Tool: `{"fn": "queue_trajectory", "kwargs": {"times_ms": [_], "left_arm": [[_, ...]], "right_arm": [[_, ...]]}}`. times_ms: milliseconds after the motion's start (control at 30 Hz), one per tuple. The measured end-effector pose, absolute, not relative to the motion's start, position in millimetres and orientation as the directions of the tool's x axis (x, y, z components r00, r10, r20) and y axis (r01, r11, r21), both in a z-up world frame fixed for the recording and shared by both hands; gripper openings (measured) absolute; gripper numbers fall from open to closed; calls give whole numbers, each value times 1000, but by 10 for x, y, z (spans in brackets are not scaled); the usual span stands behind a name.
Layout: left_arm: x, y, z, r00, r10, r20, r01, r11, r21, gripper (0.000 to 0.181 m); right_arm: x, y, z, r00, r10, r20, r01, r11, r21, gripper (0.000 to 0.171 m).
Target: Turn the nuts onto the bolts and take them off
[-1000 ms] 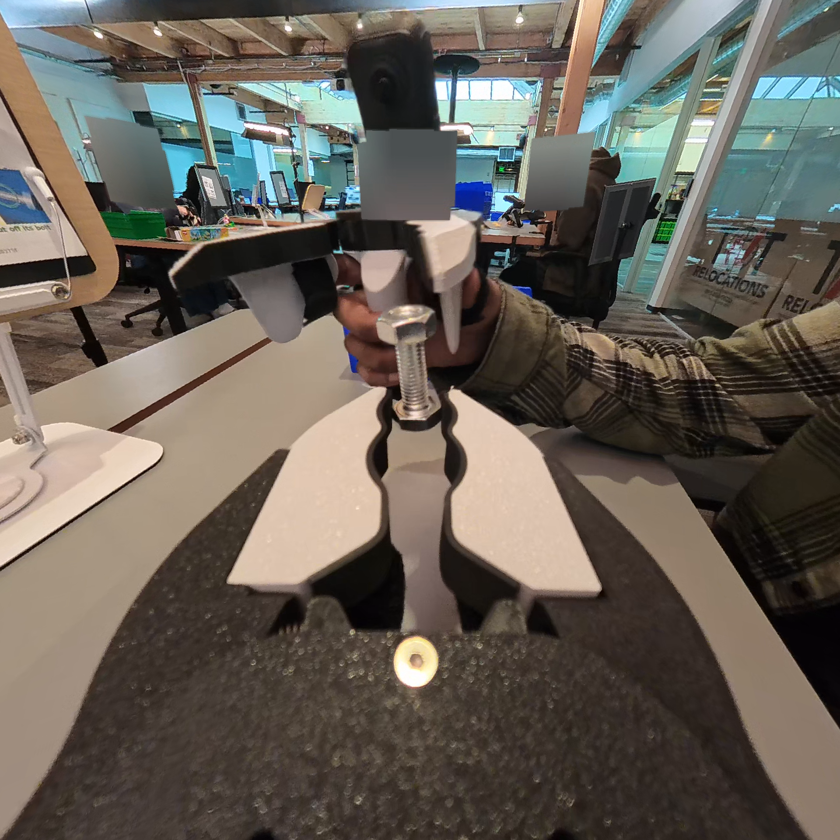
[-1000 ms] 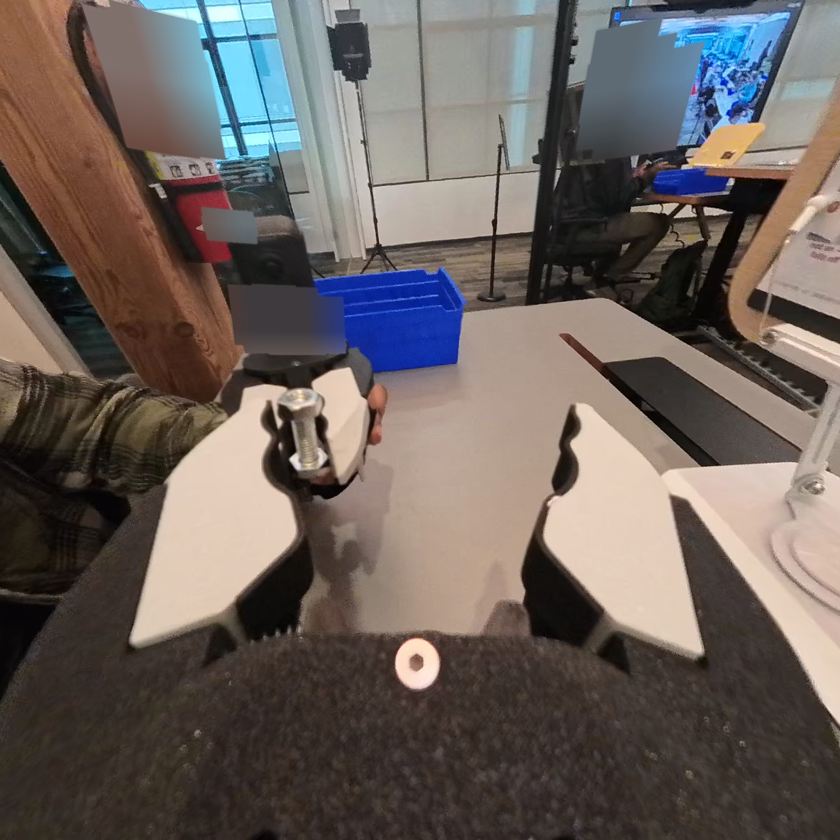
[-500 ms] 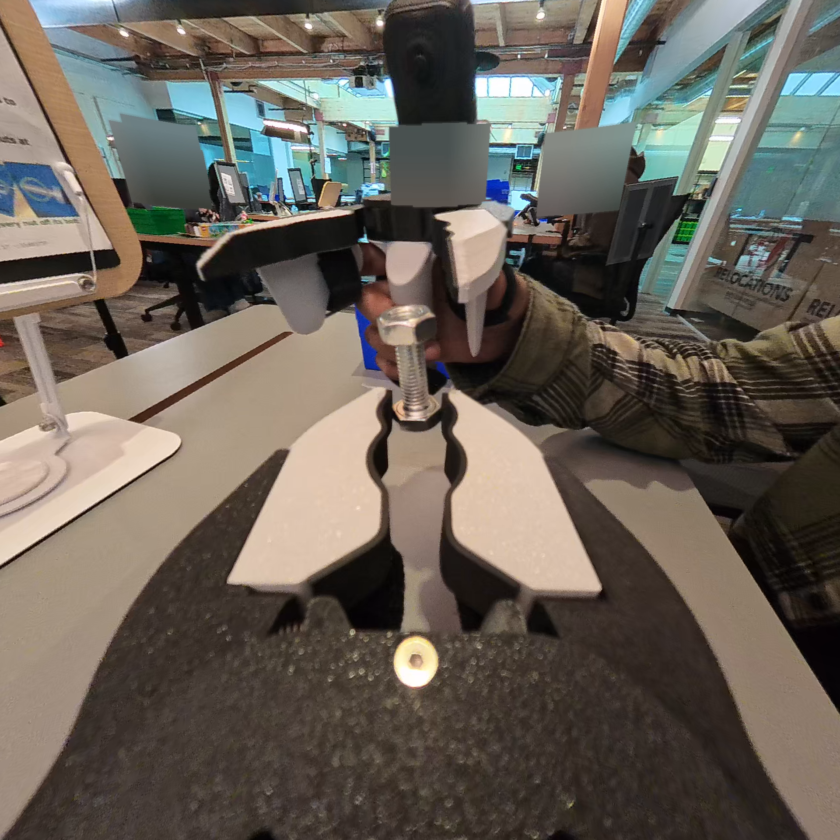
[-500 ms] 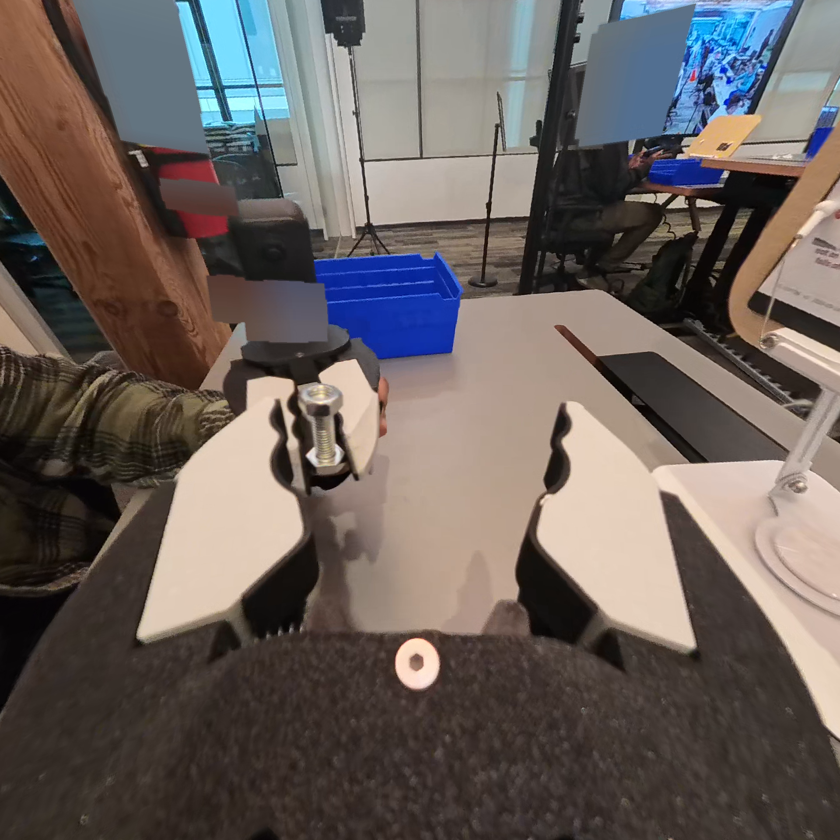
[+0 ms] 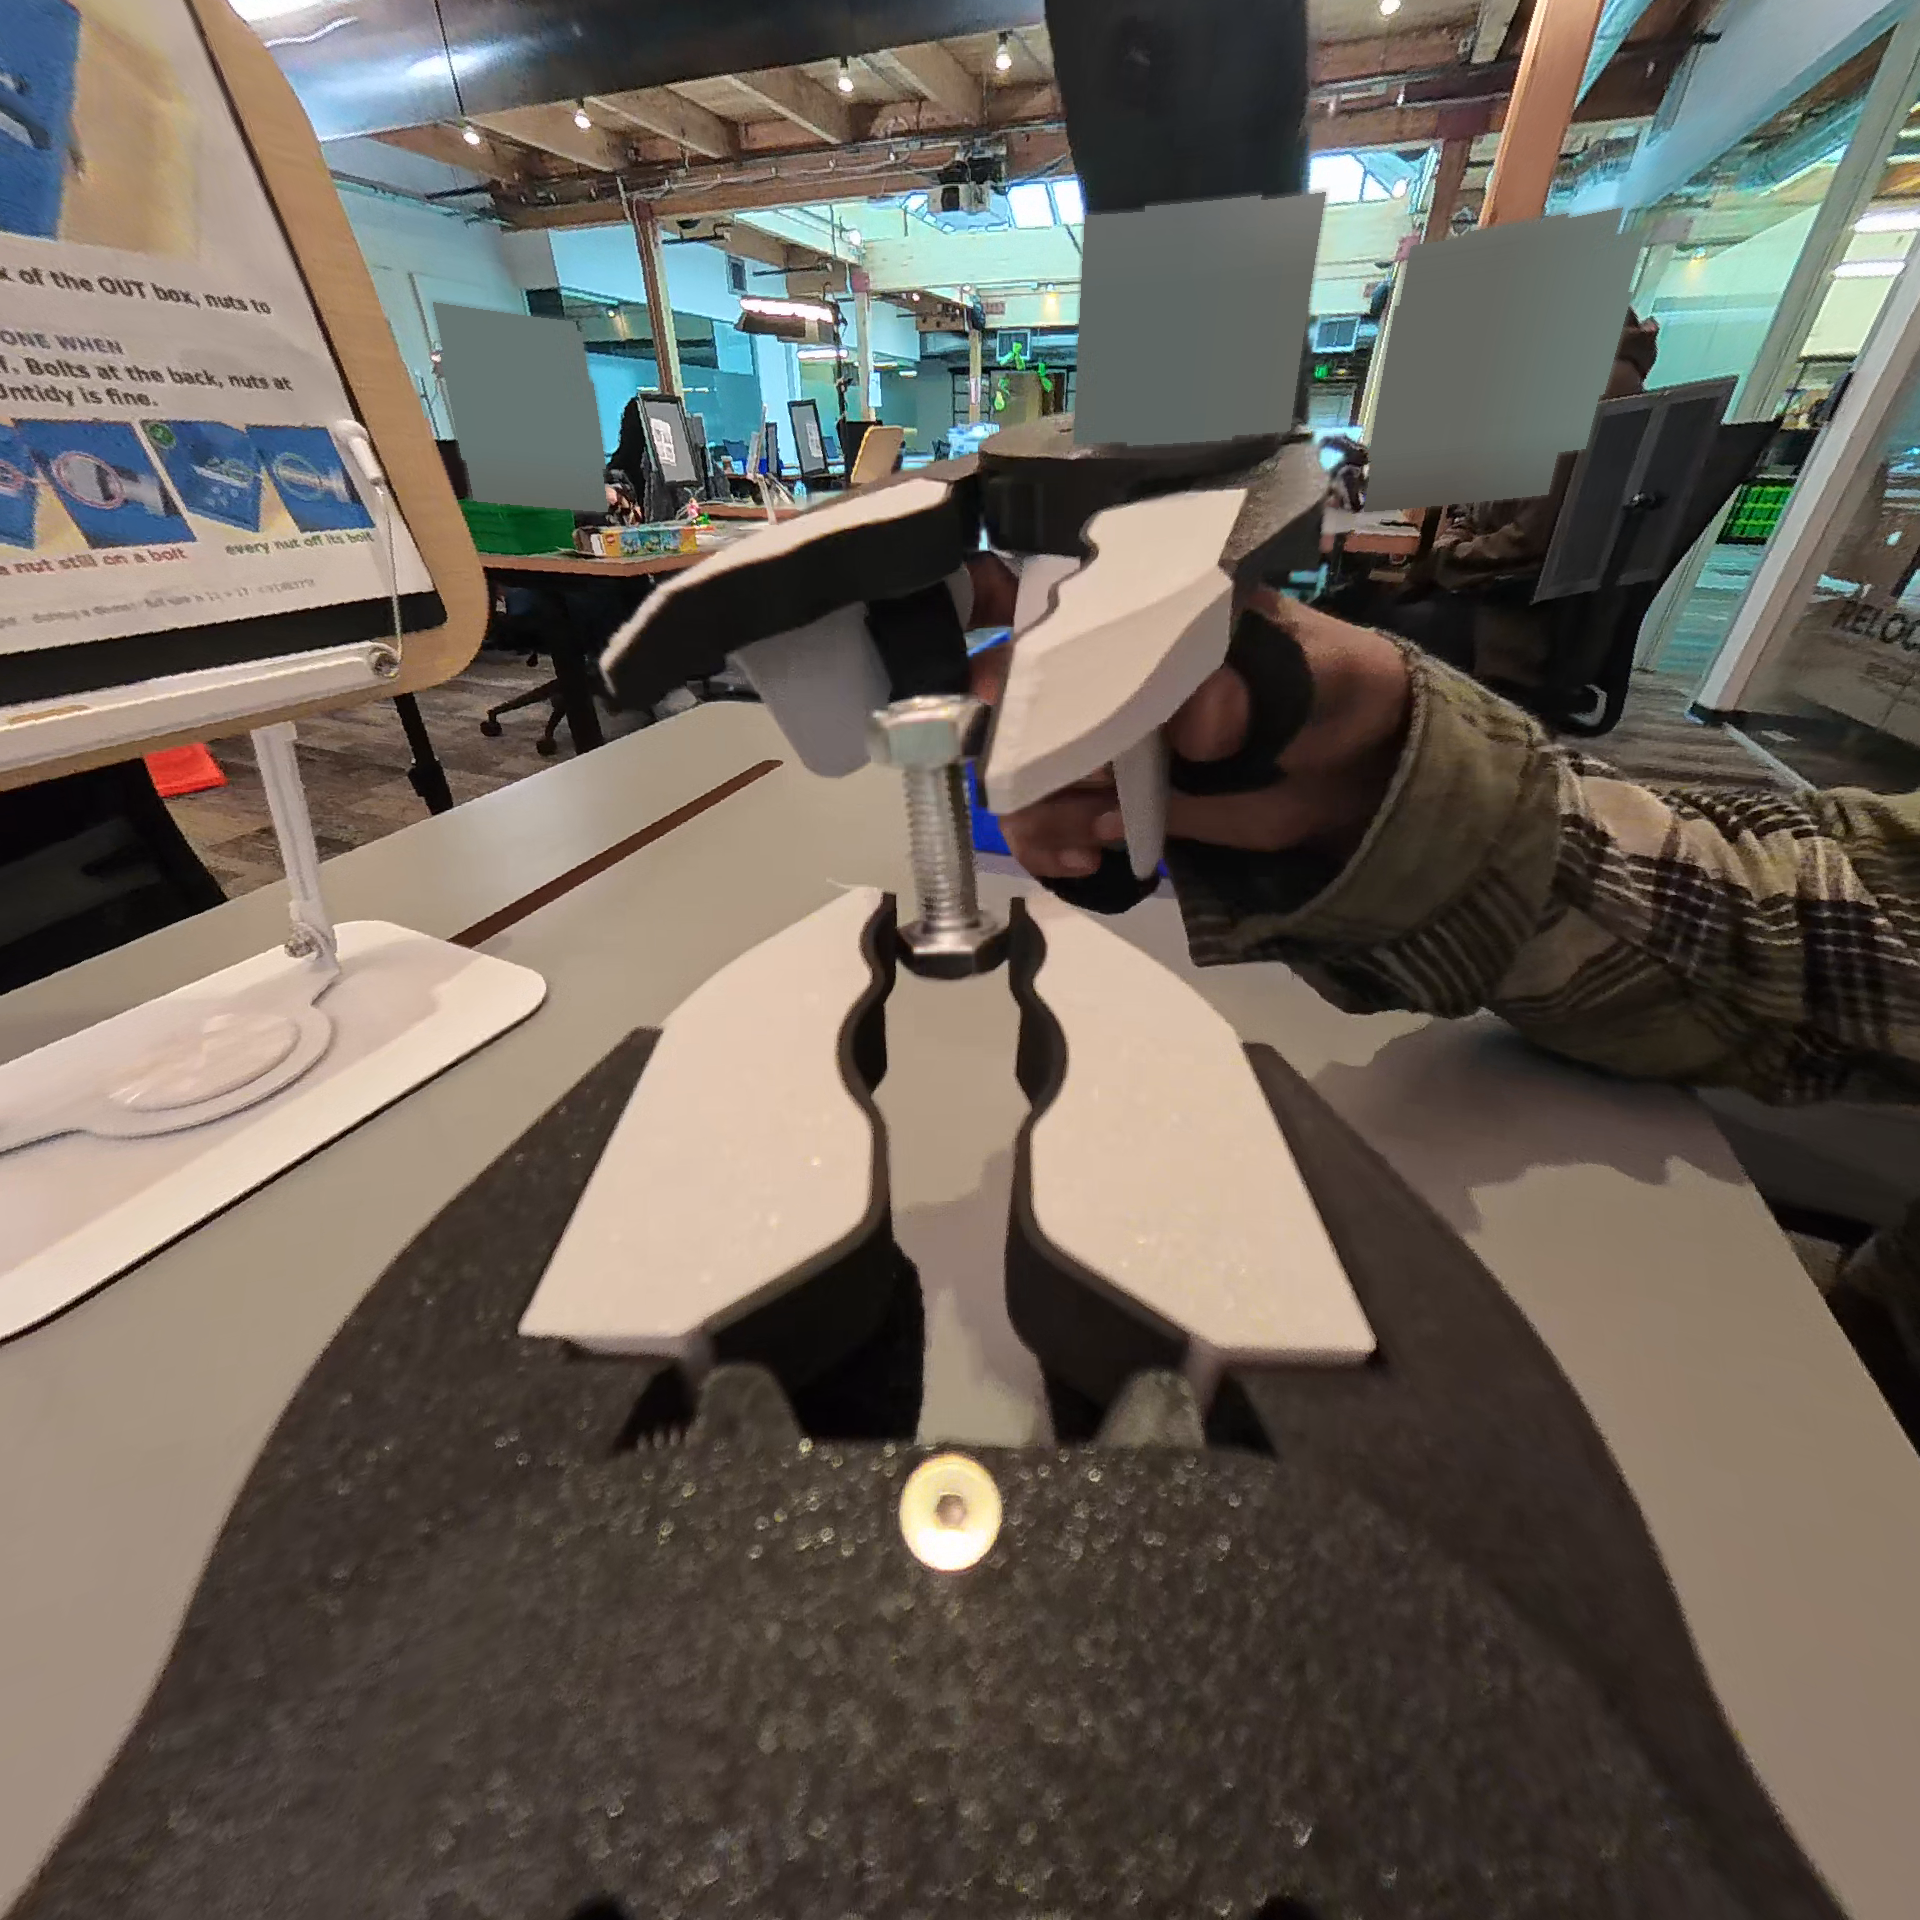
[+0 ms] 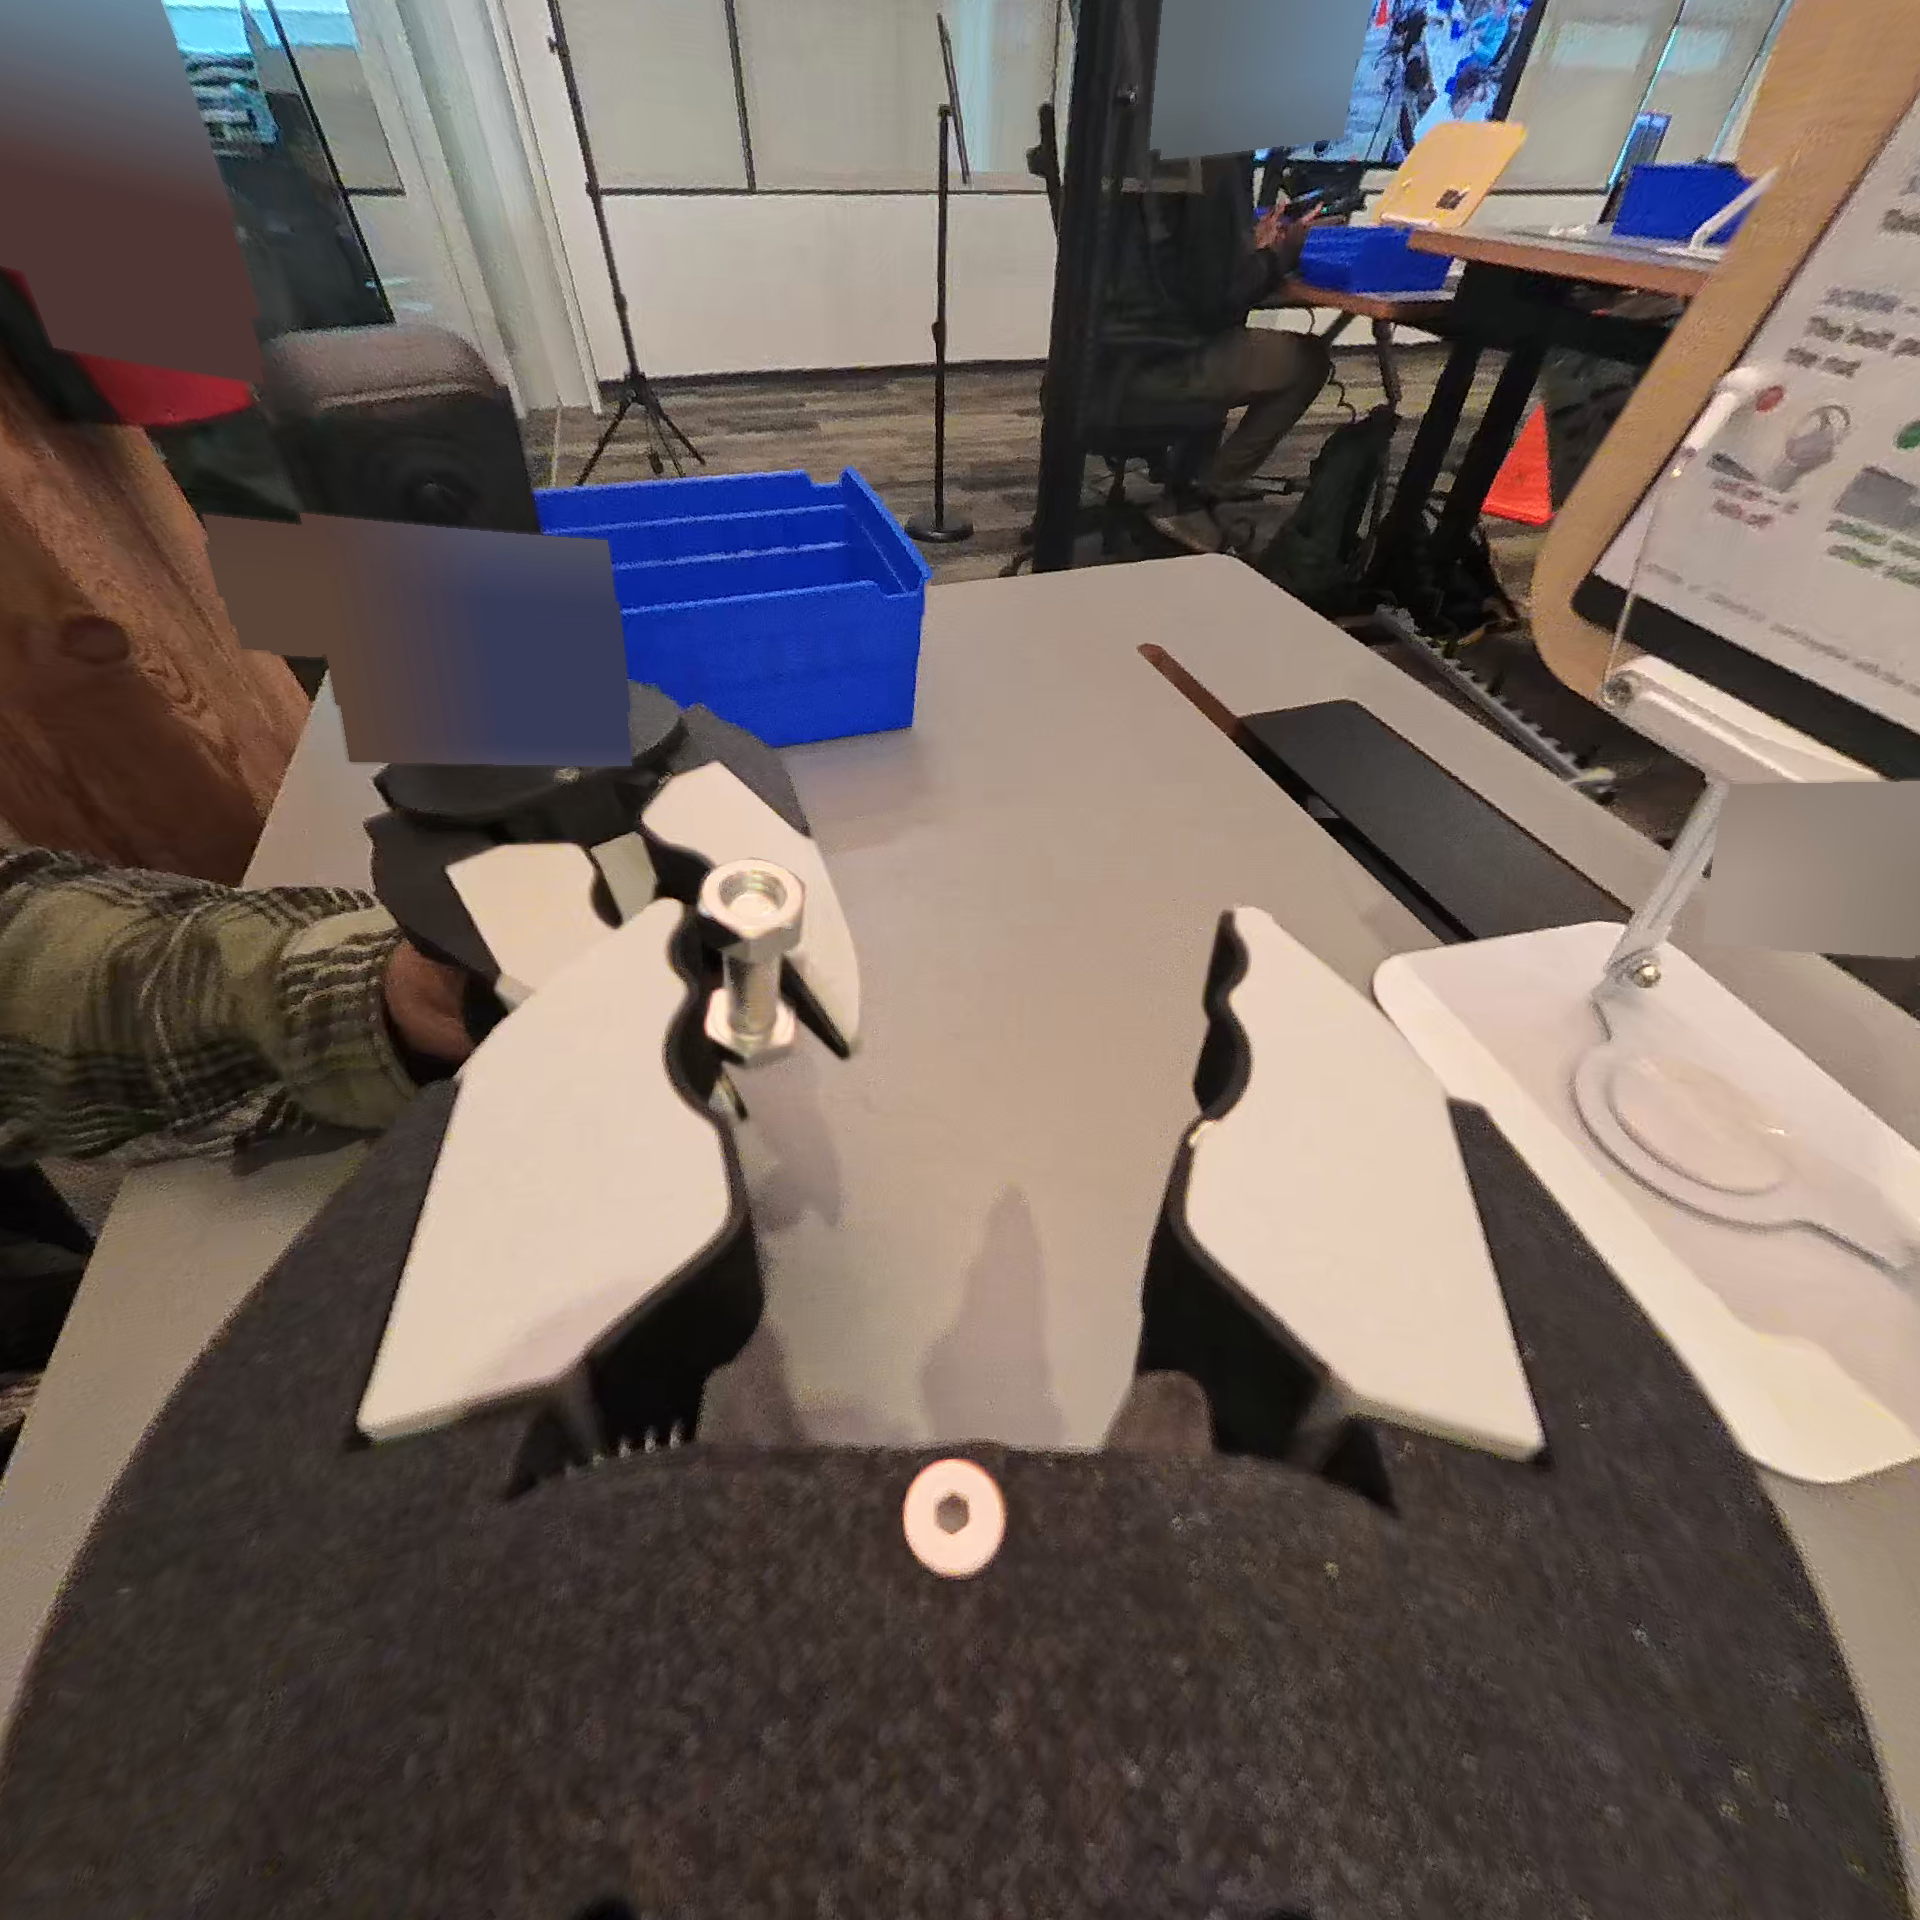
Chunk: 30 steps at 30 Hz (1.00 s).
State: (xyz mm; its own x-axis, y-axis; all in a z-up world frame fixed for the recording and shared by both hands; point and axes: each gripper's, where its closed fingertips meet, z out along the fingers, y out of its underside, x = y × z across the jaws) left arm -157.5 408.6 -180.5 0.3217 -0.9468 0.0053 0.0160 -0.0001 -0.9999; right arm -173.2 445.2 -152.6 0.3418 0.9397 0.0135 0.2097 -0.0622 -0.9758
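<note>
My left gripper point(image 5: 951, 930) is shut on a silver nut point(image 5: 951, 943), both pads pressing its sides. A silver bolt point(image 5: 938, 831) stands upright in the nut, its hex head point(image 5: 925, 732) on top. My right gripper point(image 5: 925, 753) hangs over it from behind, held by a hand. It is open, one finger on each side of the bolt head without pressing it. In the right wrist view my right gripper point(image 6: 956, 956) stands wide open. There the bolt point(image 6: 750, 971) lies just inside its left finger point(image 6: 582, 1122), with the left gripper's finger point(image 6: 774, 873) behind.
A blue bin point(image 6: 769, 634) stands at the table's far end. A white stand base point(image 5: 208, 1049) carries a wooden instruction board point(image 5: 343, 343) at the left. A black strip point(image 6: 1423, 821) lies on the grey table point(image 6: 1039, 779). A plaid sleeve point(image 5: 1610, 914) rests at the right. The tips of one gripper are about 4 cm away from the tips of the other.
My right gripper has come closer over the bolt head and its fingers have narrowed around it. My left gripper has kept its hold on the nut.
</note>
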Motion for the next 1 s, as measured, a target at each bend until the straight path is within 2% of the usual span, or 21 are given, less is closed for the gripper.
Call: {"fn": "queue_trajectory", "kwargs": {"times_ms": [300, 567, 767, 1000], "left_arm": [[-1601, 4103, -1793, 311, -950, 40, 52, -25, -998, 20], [-1603, 4045, -1722, 282, -959, 33, 92, -8, -996, 20], [-1589, 4031, -1731, 269, -962, 41, 94, -16, -995, 20], [-1594, 4000, -1693, 256, -966, 32, 108, -5, -994, 20]], "right_arm": [[-1725, 4389, -1445, 260, 965, -33, 142, -72, -987, 91], [-1585, 4527, -1419, 294, 953, -70, 99, -103, -990, 90], [-1694, 4367, -1357, 215, 975, -62, 81, -81, -993, 91], [-1601, 4462, -1364, 256, 964, -64, 81, -88, -993, 90]]}}
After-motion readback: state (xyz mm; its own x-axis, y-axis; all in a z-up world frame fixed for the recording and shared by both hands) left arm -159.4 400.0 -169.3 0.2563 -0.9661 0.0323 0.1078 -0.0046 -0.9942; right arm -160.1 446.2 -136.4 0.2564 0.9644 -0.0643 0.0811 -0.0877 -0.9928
